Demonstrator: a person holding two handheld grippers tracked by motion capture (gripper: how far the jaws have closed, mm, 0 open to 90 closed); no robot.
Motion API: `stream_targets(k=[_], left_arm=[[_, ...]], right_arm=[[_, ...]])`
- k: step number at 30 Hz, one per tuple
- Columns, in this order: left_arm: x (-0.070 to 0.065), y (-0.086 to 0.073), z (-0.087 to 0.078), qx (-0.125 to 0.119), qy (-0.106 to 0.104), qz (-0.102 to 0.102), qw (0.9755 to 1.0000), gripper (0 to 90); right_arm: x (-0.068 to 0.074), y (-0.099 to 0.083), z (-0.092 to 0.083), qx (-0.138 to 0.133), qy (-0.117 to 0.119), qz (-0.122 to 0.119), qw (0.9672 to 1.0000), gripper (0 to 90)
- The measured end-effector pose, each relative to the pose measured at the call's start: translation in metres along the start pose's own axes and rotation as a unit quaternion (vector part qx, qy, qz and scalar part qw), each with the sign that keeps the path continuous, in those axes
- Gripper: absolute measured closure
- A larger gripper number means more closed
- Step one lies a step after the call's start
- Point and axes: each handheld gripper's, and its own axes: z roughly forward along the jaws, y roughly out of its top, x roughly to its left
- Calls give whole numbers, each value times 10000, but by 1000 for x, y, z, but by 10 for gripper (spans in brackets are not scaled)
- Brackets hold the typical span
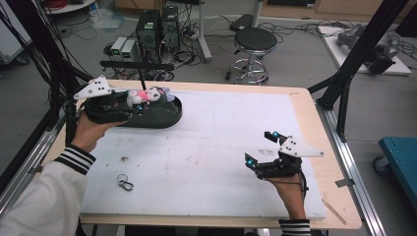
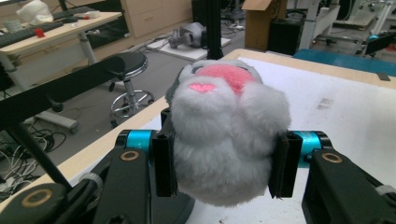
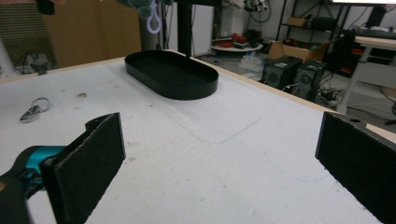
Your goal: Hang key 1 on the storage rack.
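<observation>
Get fully over the black oval tray before letting go. Your left gripper has the plush toy squeezed above it; right gripper idles, jaws wide. Keyring stays put.

The light is even and soft, like from ceiling lamps in a room, and I see no hard shadows on the white mat. Under the black tray there is only a thin, weak shadow. The high view is a little coarse and grainy, and fine details look smeared. In my left gripper view the plush toy is bright and quite sharp, but the room behind it is softer. In my right gripper view my own pads at the bottom are a bit blurred, and straight lines bend near the edges.
</observation>
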Motion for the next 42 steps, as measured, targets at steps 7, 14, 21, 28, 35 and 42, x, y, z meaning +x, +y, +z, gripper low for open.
stream_targets(k=[7,14,21,28,35,42], left_arm=[[7,-1,-1,-78,243,-81,9996,545],[14,-3,0,-171,467,-142,9987,545],[22,-4,1,-263,725,-249,9967,545],[27,-2,5,-274,900,-294,9951,545],[31,-3,8,-309,1096,-385,9927,545],[32,7,17,-393,1187,-375,9914,545]], right_arm=[[0,-17,-12,-294,-438,104,9986,6],[1,-34,-18,-504,-828,229,9950,6],[-2,-44,-22,-638,-1027,323,9921,6],[-3,-54,-23,-751,-1274,320,9885,6],[-3,-64,-22,-768,-1394,304,9868,6],[-2,-69,-19,-794,-1372,303,9869,6]])
